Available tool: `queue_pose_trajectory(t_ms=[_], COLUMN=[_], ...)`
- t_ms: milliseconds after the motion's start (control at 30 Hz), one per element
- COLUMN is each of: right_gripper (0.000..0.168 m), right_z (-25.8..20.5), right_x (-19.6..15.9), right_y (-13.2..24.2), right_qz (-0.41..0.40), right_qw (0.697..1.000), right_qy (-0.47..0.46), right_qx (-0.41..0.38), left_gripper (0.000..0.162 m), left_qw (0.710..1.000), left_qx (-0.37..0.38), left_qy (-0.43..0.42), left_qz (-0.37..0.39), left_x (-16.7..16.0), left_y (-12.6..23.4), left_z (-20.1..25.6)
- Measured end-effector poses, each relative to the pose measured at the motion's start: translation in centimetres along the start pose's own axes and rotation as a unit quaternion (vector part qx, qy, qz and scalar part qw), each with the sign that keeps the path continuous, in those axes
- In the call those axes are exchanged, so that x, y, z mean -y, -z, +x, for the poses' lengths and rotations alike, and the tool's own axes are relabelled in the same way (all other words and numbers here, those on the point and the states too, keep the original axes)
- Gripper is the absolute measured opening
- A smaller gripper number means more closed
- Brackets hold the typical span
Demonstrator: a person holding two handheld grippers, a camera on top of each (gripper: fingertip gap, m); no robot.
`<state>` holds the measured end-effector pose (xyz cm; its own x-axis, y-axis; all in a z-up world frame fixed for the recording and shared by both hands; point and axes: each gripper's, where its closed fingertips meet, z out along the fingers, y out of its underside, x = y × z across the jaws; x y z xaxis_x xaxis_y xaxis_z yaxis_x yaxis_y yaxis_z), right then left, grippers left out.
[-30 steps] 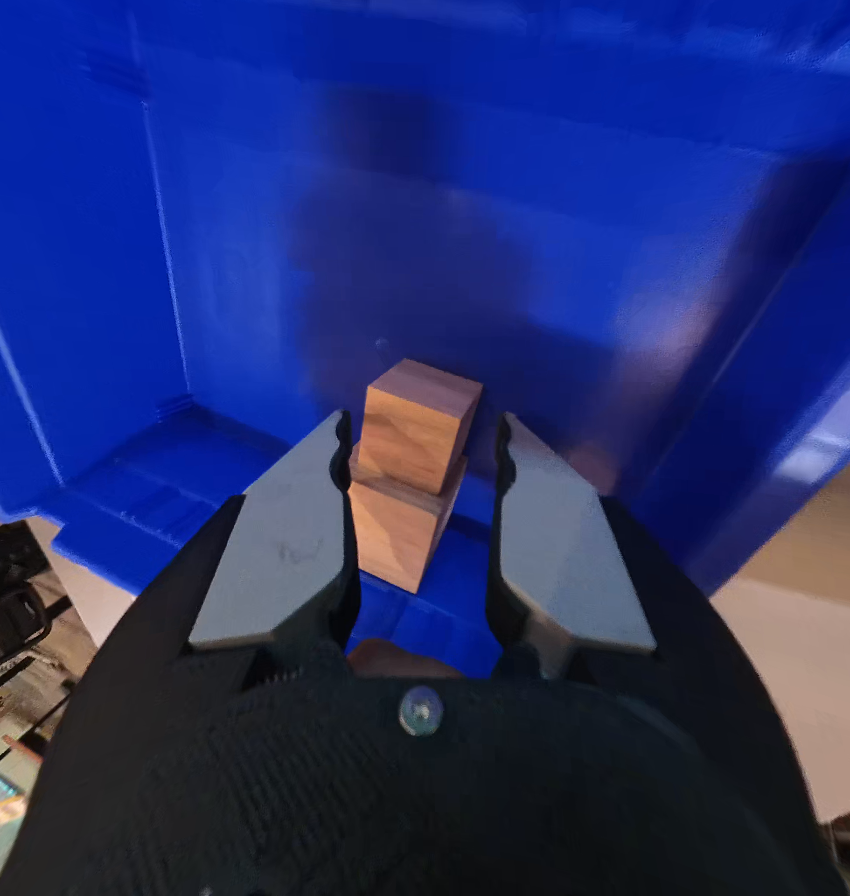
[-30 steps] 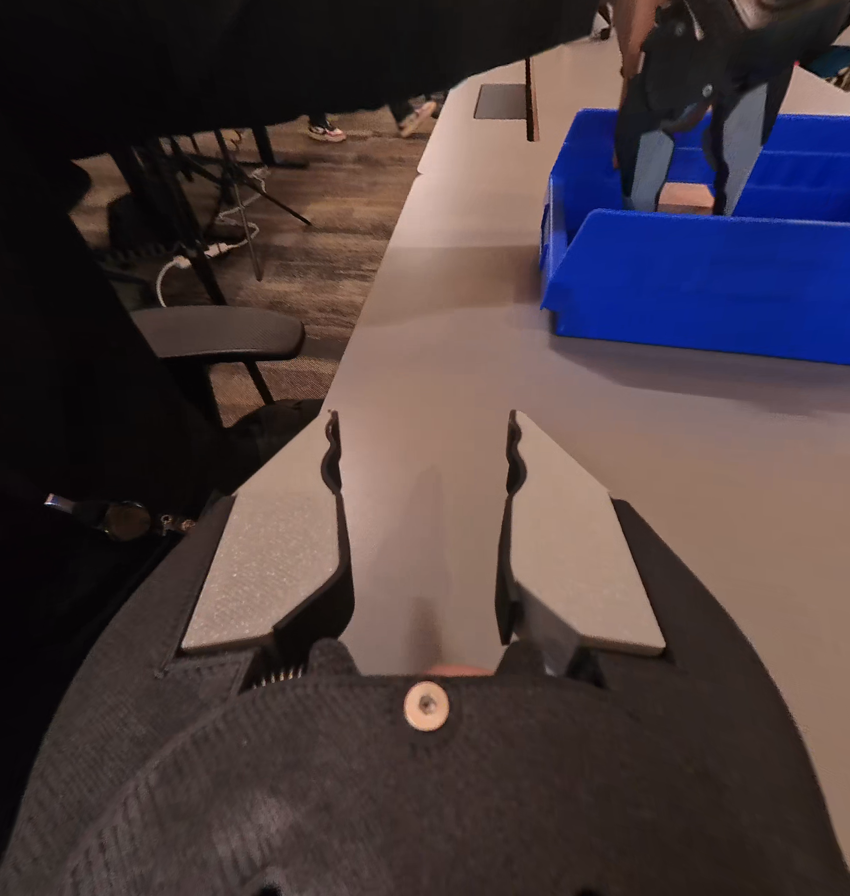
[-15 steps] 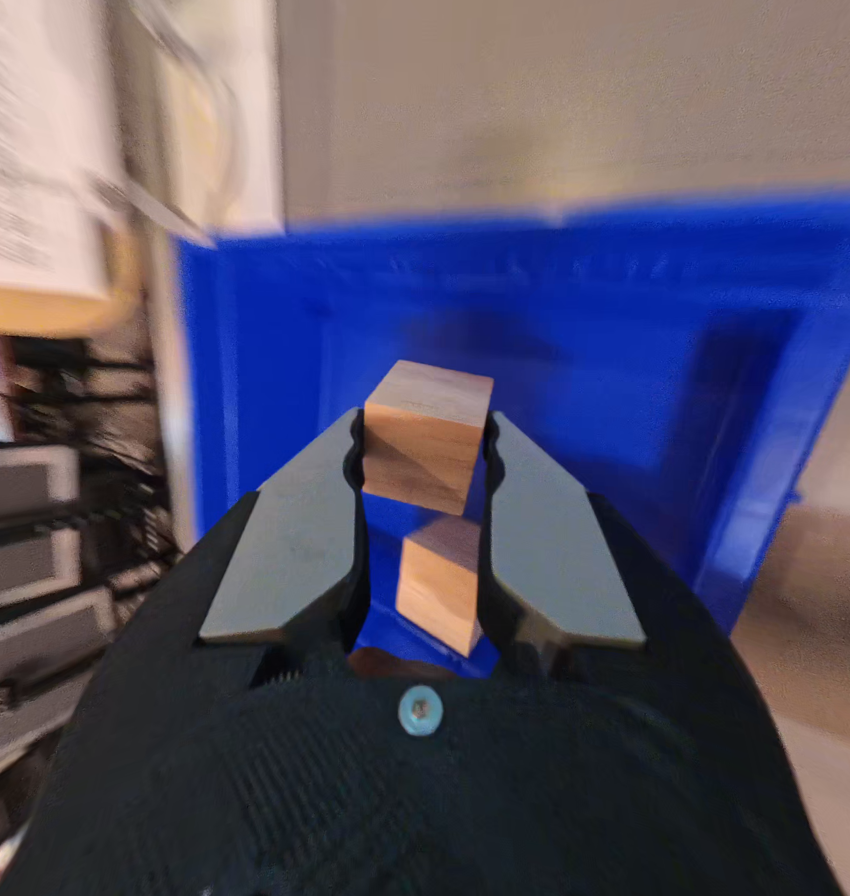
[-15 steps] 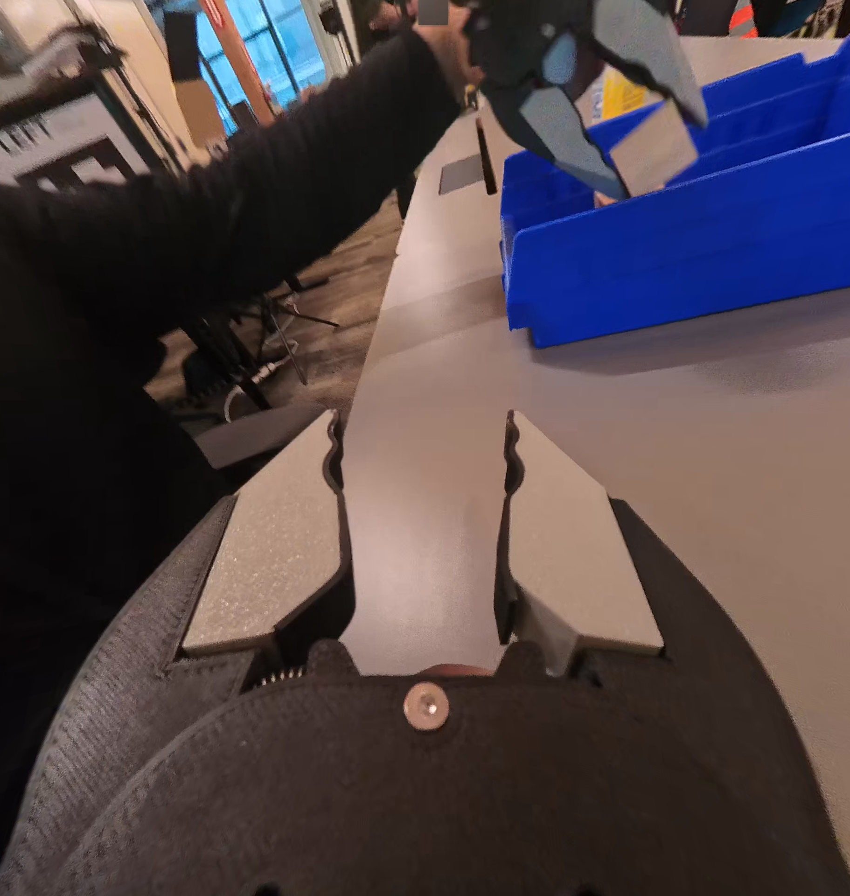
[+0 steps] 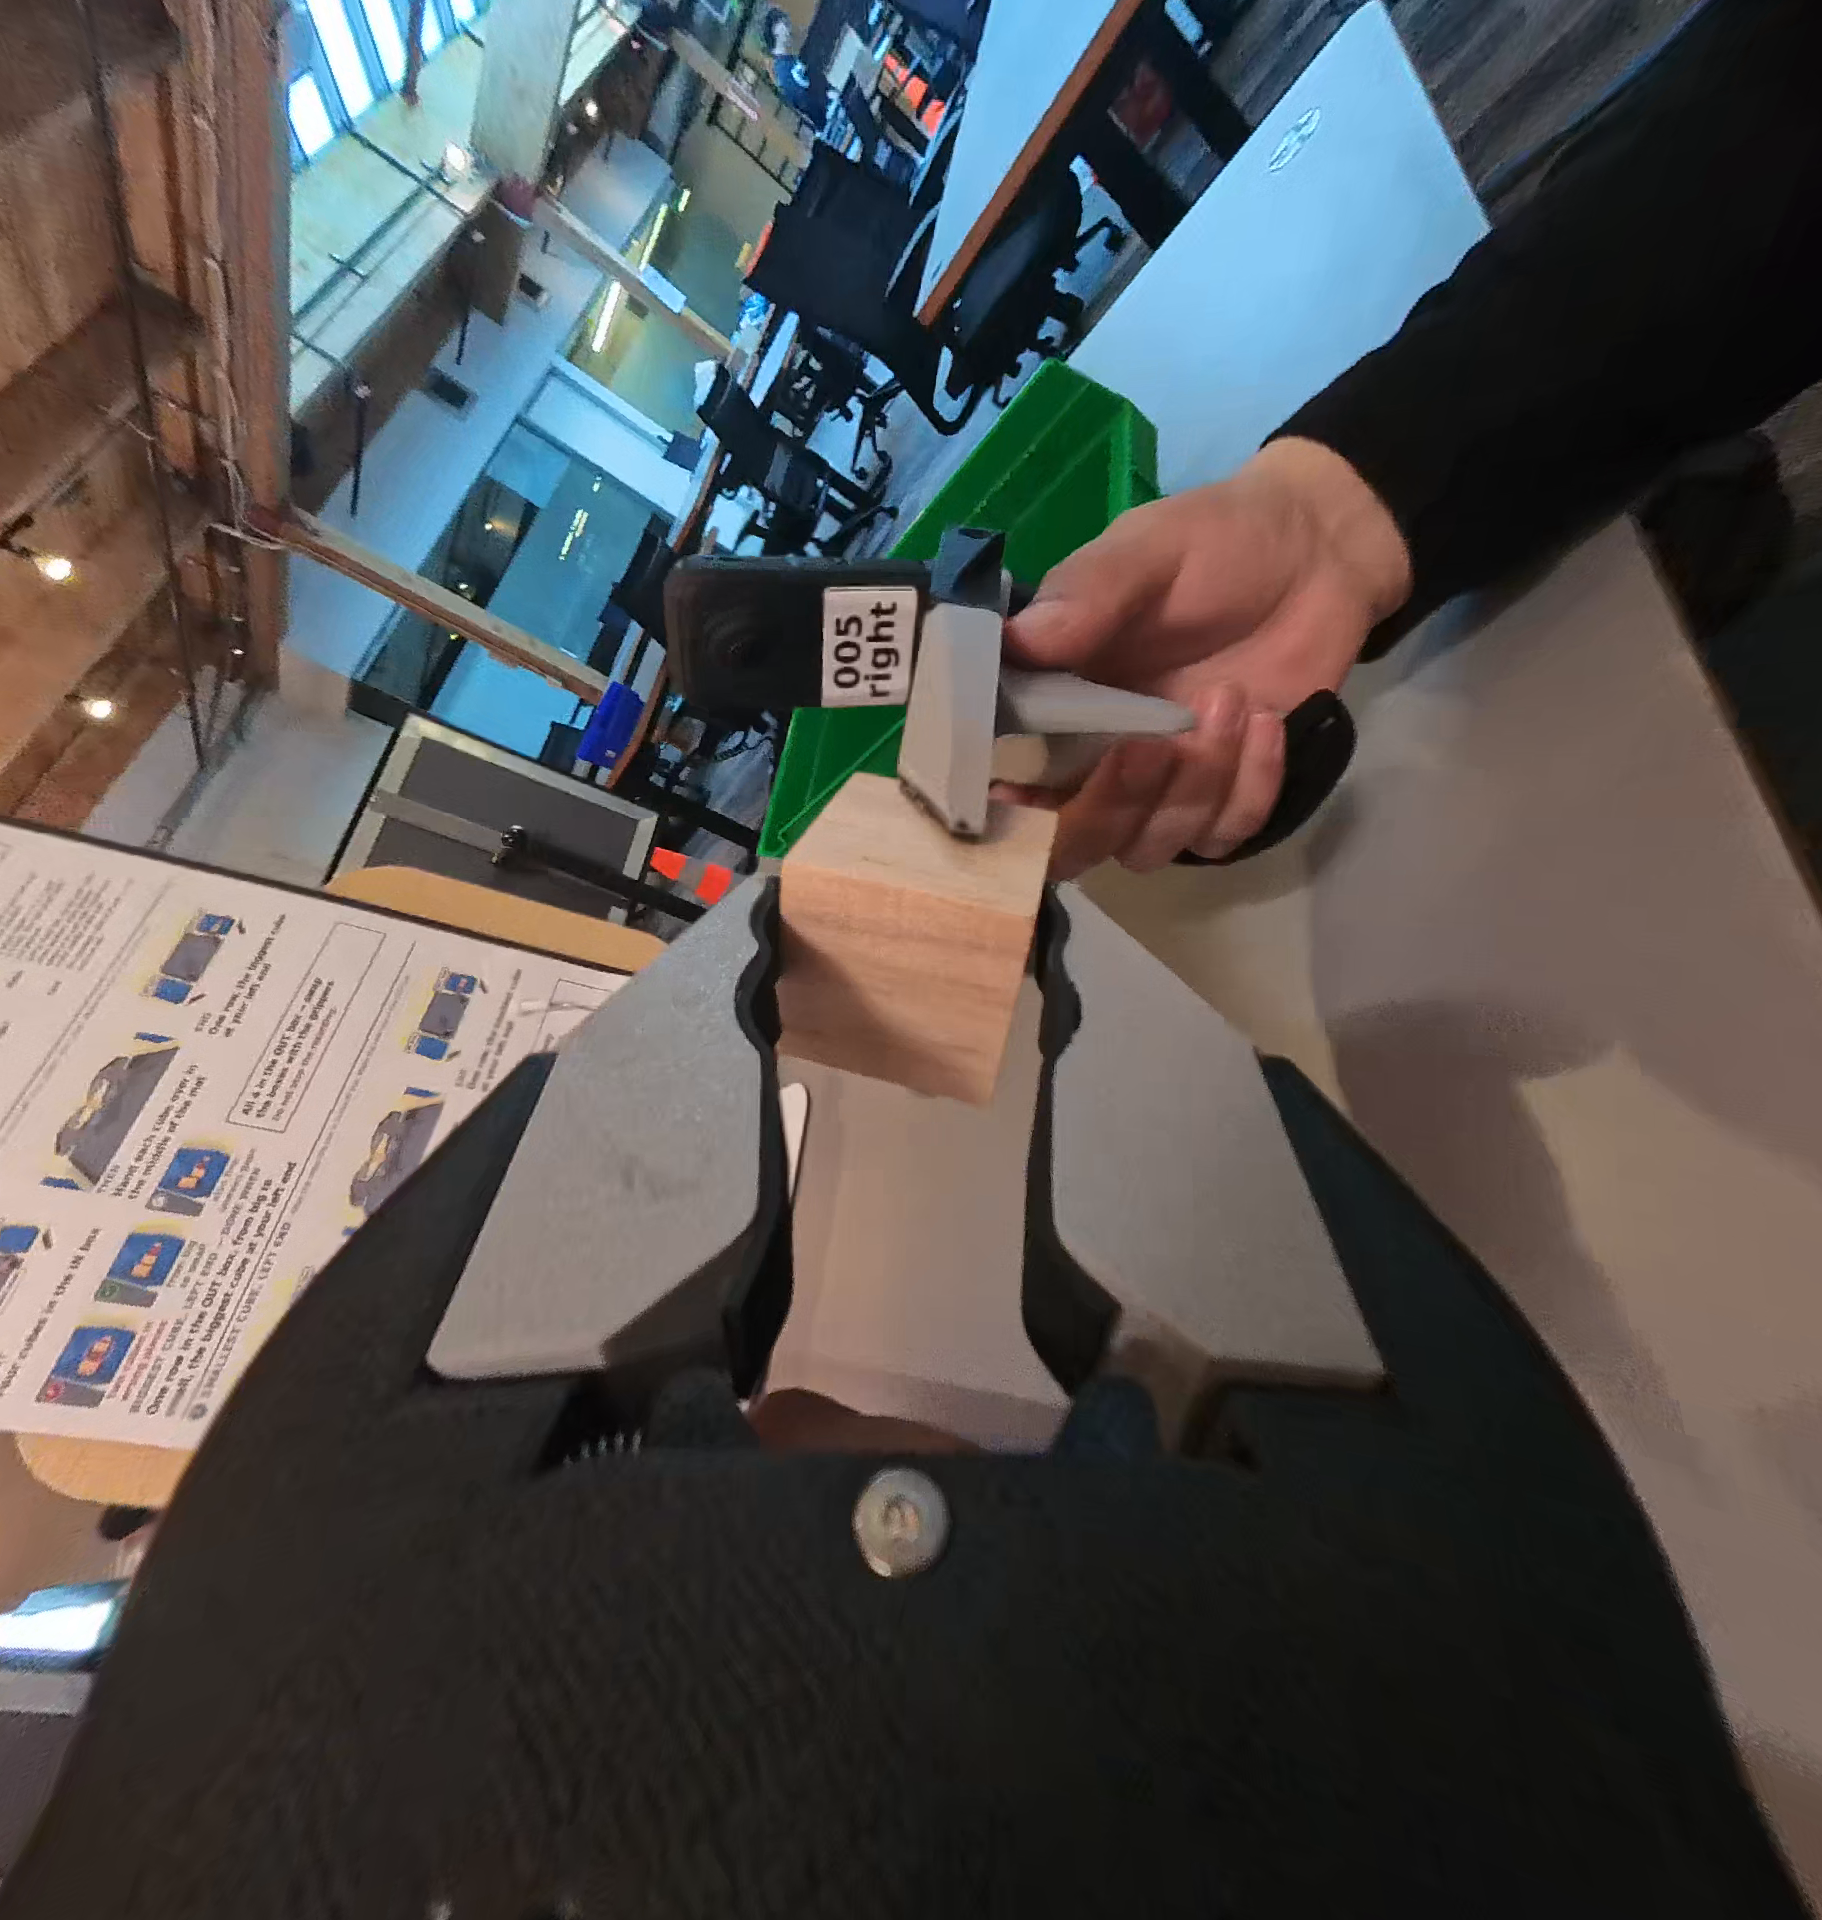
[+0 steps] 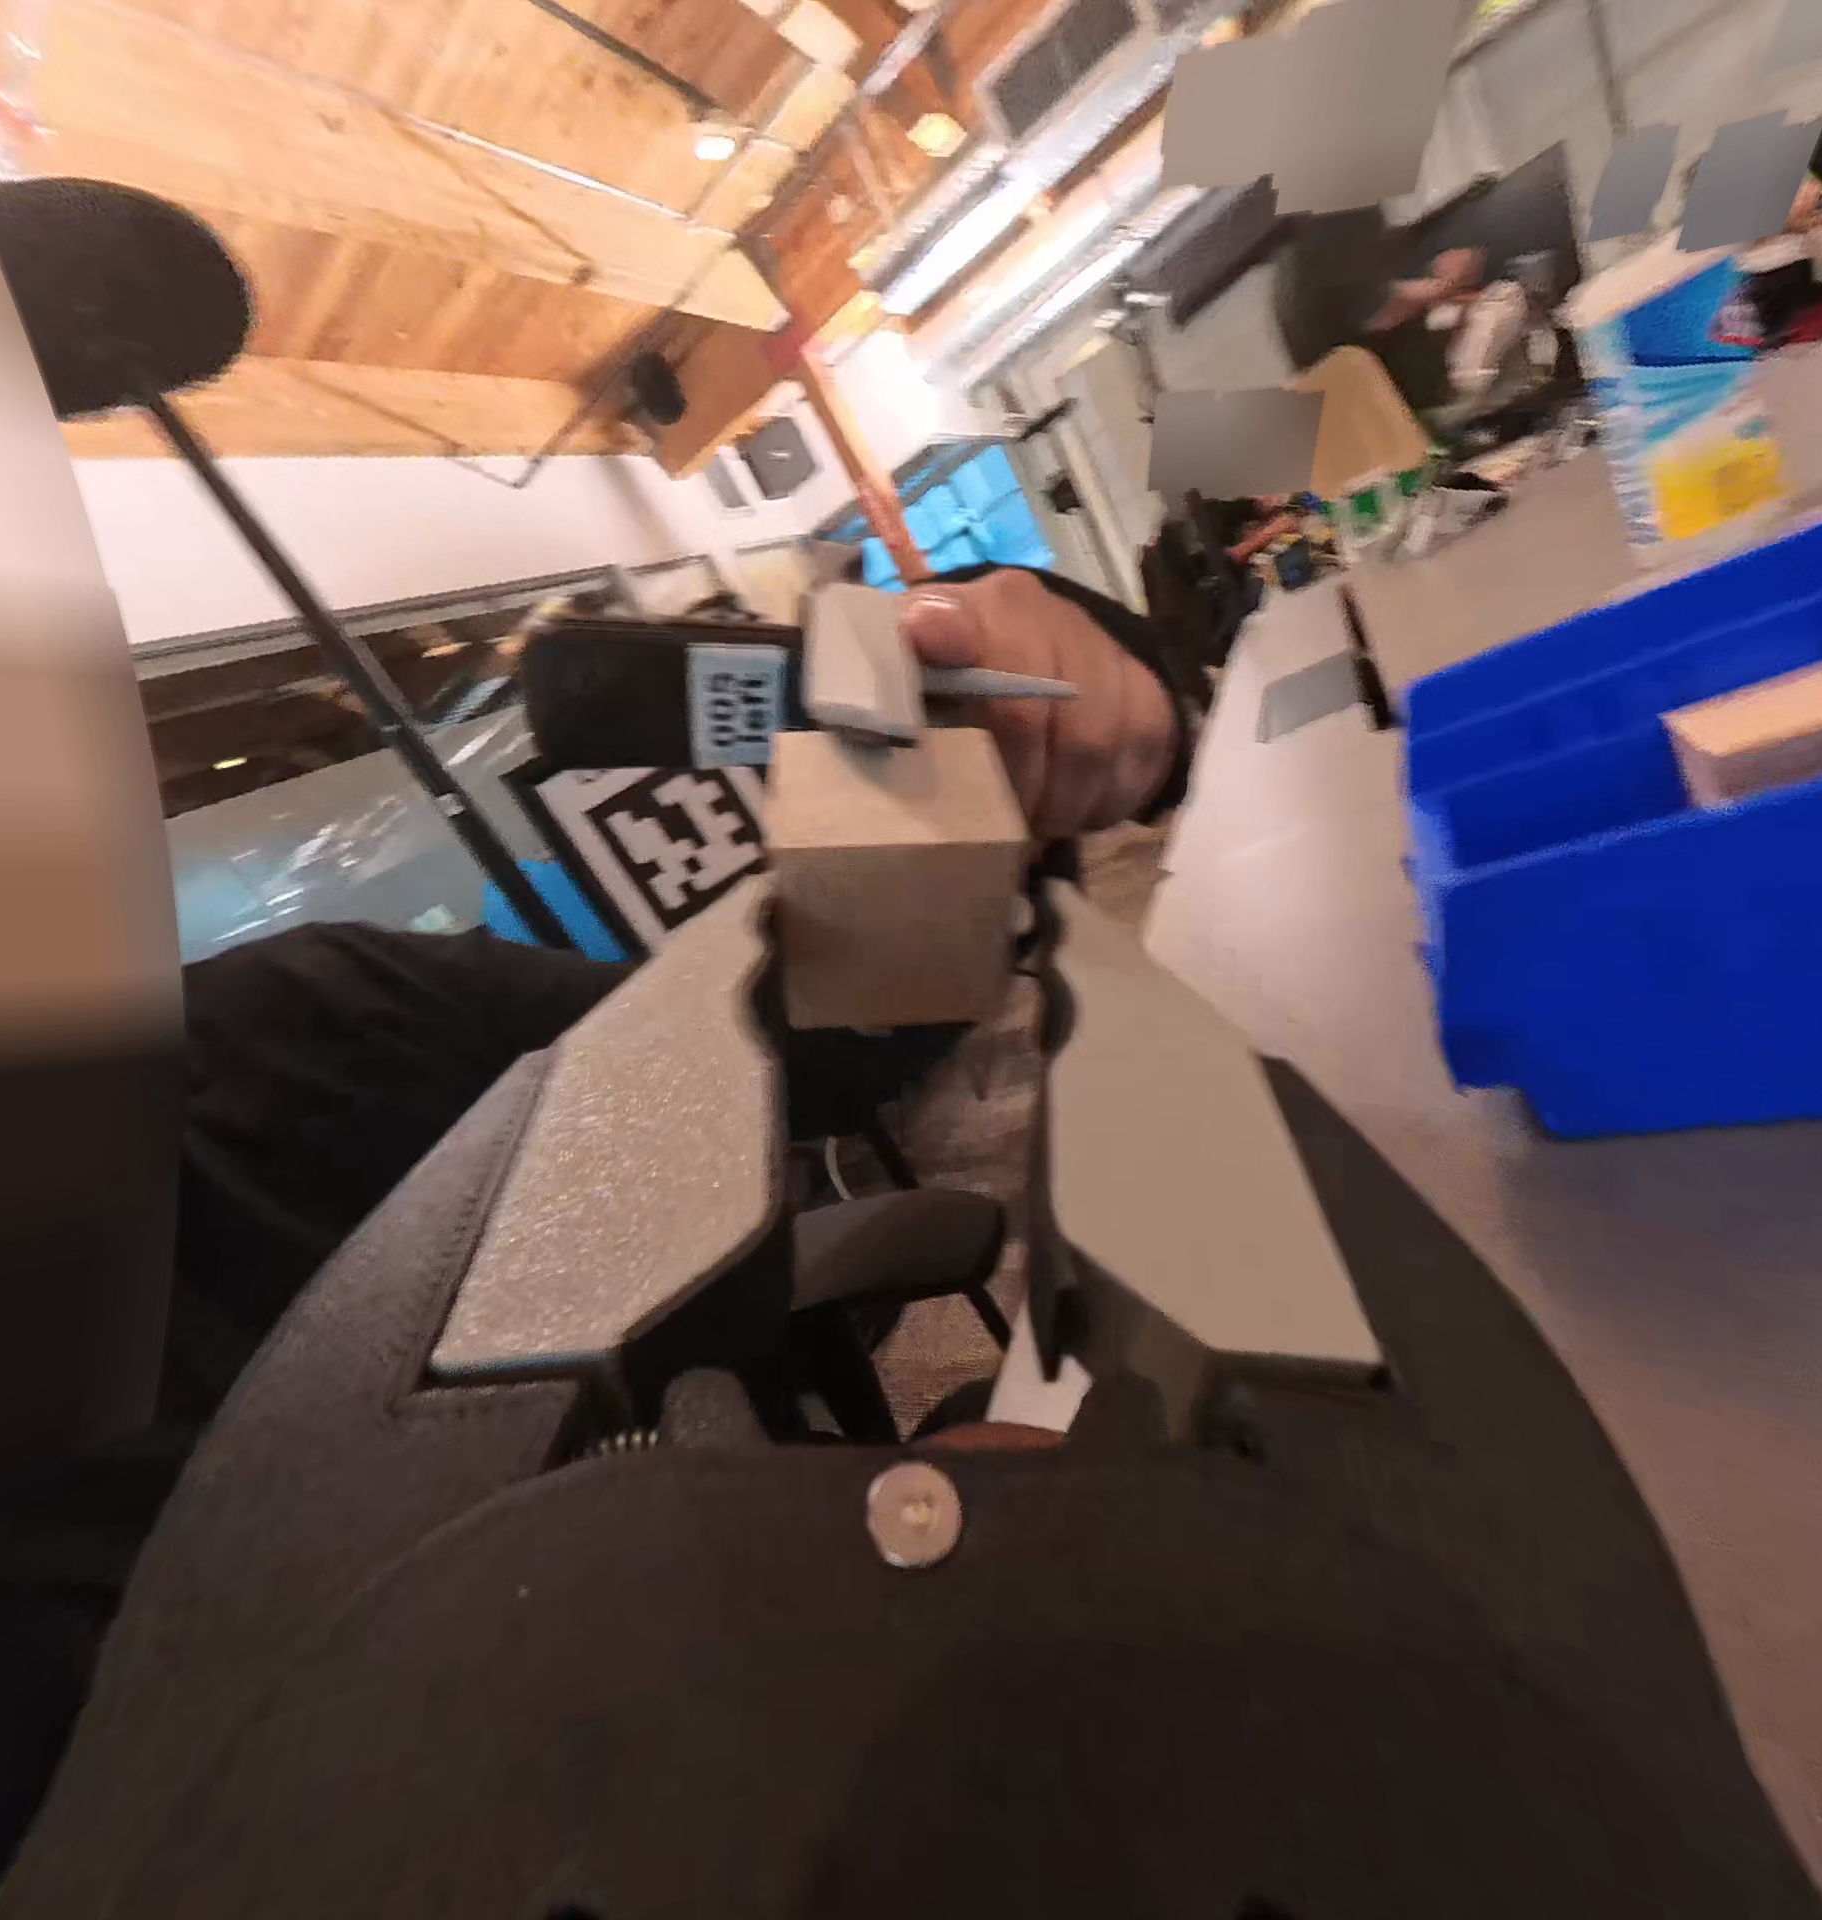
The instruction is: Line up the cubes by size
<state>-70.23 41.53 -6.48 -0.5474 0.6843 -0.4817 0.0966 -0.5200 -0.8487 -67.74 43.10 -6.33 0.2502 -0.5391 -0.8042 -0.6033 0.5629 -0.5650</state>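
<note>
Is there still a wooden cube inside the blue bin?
Yes, in the right wrist view a cube lies inside the blue bin.

Open-plan workroom with exposed timber ceiling beams and round recessed ceiling lights. Large glazed windows admitting daylight. Black wheeled office chairs beside white wood-edged desks. Pale grey tabletop in foreground.
</note>
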Motion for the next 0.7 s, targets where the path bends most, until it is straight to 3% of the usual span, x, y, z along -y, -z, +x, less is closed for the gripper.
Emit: queue_pose_trajectory(t_ms=[100, 233, 333, 400, 500, 567, 700], right_gripper=[0.042, 0.042, 0.042, 0.042, 0.042, 0.042, 0.042], right_z=[-0.6, -0.2, -1.2, -1.5, -0.1, 1.0, 3.4], right_x=[-0.1, -1.2, -0.2, 1.3, 4.0, 5.2, 4.1], right_y=[-0.2, 0.4, 3.5, 7.7, 17.3, 24.2, 35.2], right_qz=[0.005, -0.016, -0.036, -0.078, -0.207, -0.313, -0.500], right_qw=[1.000, 0.999, 0.993, 0.974, 0.890, 0.811, 0.681], right_qy=[-0.008, -0.008, 0.044, 0.113, 0.218, 0.253, 0.207], right_qx=[0.009, -0.042, -0.099, -0.178, -0.344, -0.425, -0.493], left_gripper=[0.047, 0.046, 0.043, 0.027, 0.007, 0.006, 0.011], left_qw=[0.999, 0.999, 0.997, 0.995, 0.992, 0.988, 0.985], left_qx=[0.013, 0.012, 0.019, 0.009, 0.008, 0.001, 0.012], left_qy=[0.026, 0.043, 0.074, 0.098, 0.119, 0.141, 0.155], left_qz=[0.020, -0.003, -0.004, -0.007, -0.041, -0.059, -0.082], left_x=[0.4, -0.4, -0.9, -1.8, -4.4, -5.8, -7.4], left_y=[0.2, 0.4, 1.9, 3.4, 5.4, 6.5, 7.6], left_z=[0.1, 1.3, 1.9, 2.9, 4.5, 5.7, 7.0])
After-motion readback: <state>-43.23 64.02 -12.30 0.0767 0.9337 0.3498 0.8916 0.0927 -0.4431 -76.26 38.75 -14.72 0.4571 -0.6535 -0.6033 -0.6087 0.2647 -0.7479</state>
